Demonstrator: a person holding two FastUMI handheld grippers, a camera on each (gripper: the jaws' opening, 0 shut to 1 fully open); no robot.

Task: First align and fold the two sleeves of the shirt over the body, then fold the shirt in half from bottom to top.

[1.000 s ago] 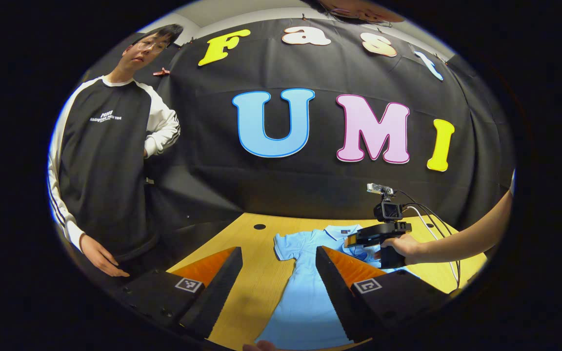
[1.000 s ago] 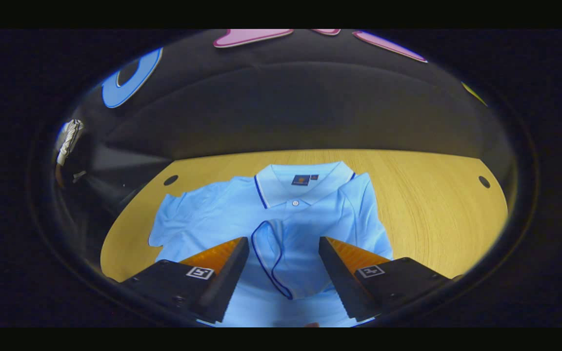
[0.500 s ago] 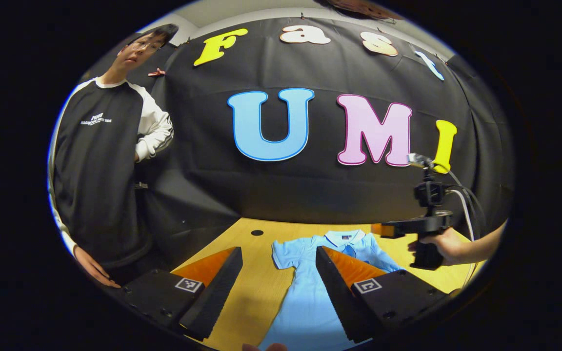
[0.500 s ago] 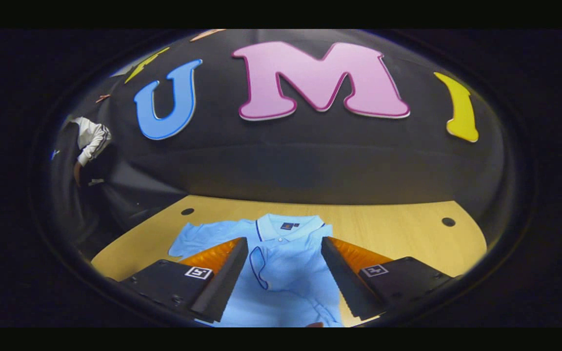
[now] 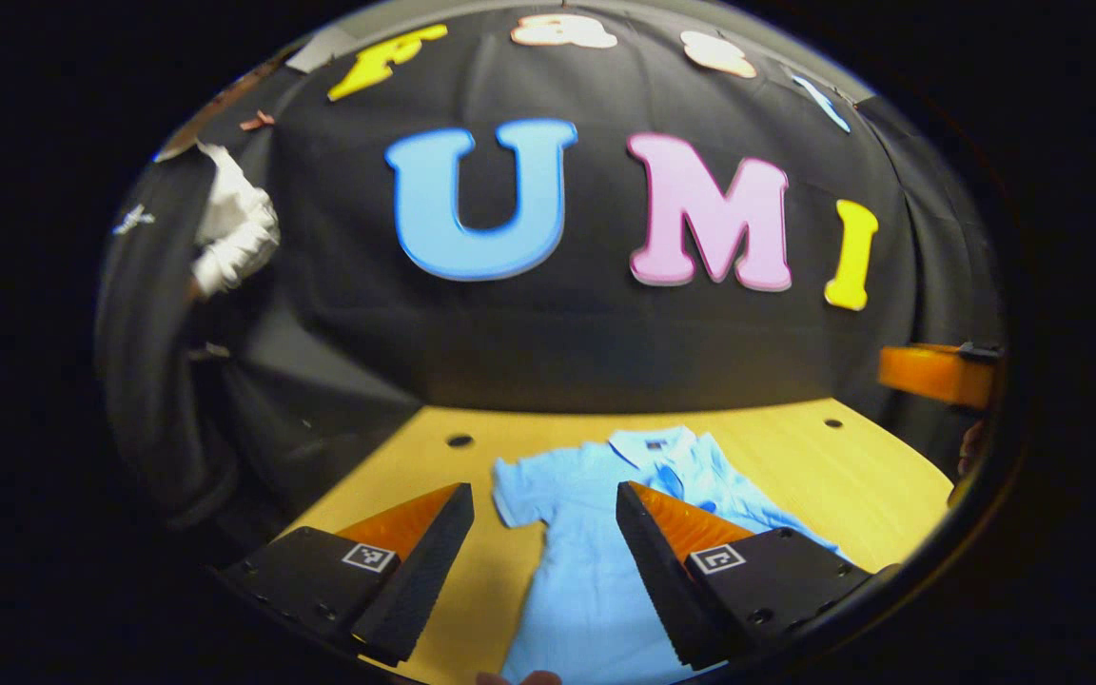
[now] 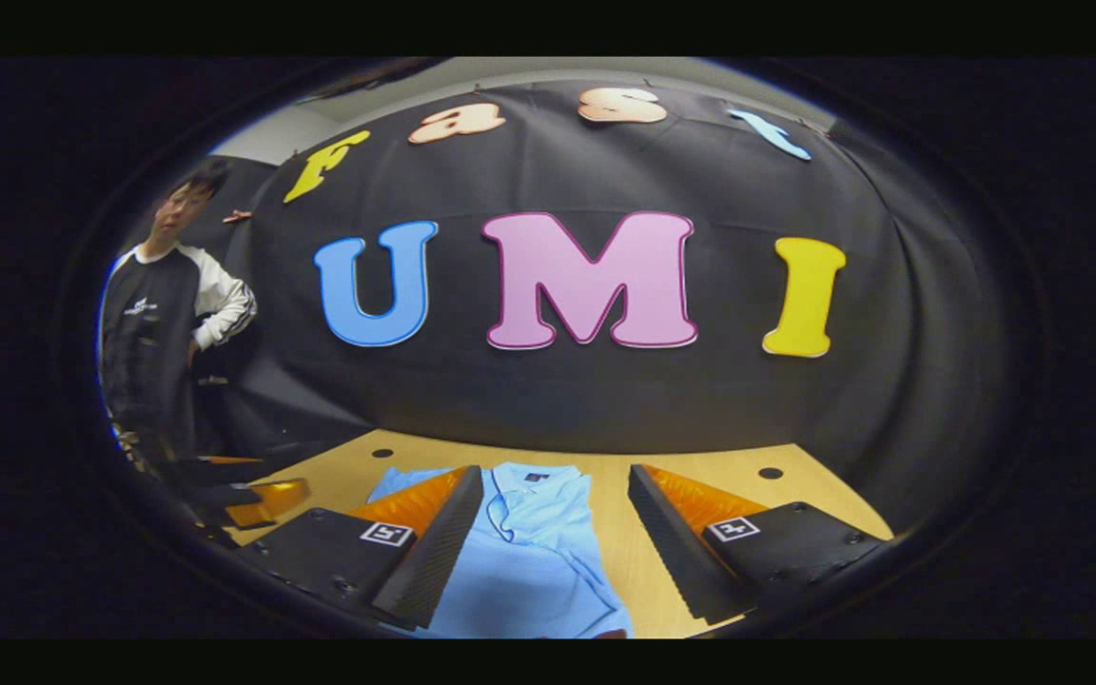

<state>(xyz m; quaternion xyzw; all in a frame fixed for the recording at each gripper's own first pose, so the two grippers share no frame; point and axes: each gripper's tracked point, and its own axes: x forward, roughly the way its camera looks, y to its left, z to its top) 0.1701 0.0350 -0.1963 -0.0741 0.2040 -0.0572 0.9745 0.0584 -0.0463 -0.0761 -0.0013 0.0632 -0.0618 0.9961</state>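
Looking through the left gripper view, I see my left gripper (image 5: 544, 533) with its jaws wide apart and nothing between them. It hangs above the near part of the tabletop (image 5: 795, 447). The light blue shirt (image 5: 596, 561) lies flat on the wood, its collar pointing to the far side, toward the booth wall. One short sleeve (image 5: 521, 490) is spread out to the left side of the body. The other side of the shirt is partly hidden behind one of my fingers, so I cannot tell how it lies from here. At the right edge an orange part of the right gripper (image 5: 933, 373) is visible, raised well above the tabletop. A person in a dark top with white sleeves (image 5: 225, 228) stands at the left side, beside the wall.

From the right gripper view, my right gripper (image 6: 556, 542) is also wide open and holds nothing. The shirt (image 6: 529, 561) lies under it, between the two fingers, with the collar (image 6: 534, 479) on the far side. A sleeve edged with dark piping is folded over the chest, just below the collar. At the left, low, I see the left gripper (image 6: 244, 499) above the edge of the tabletop (image 6: 700, 461). The person (image 6: 153, 333) stands behind it.
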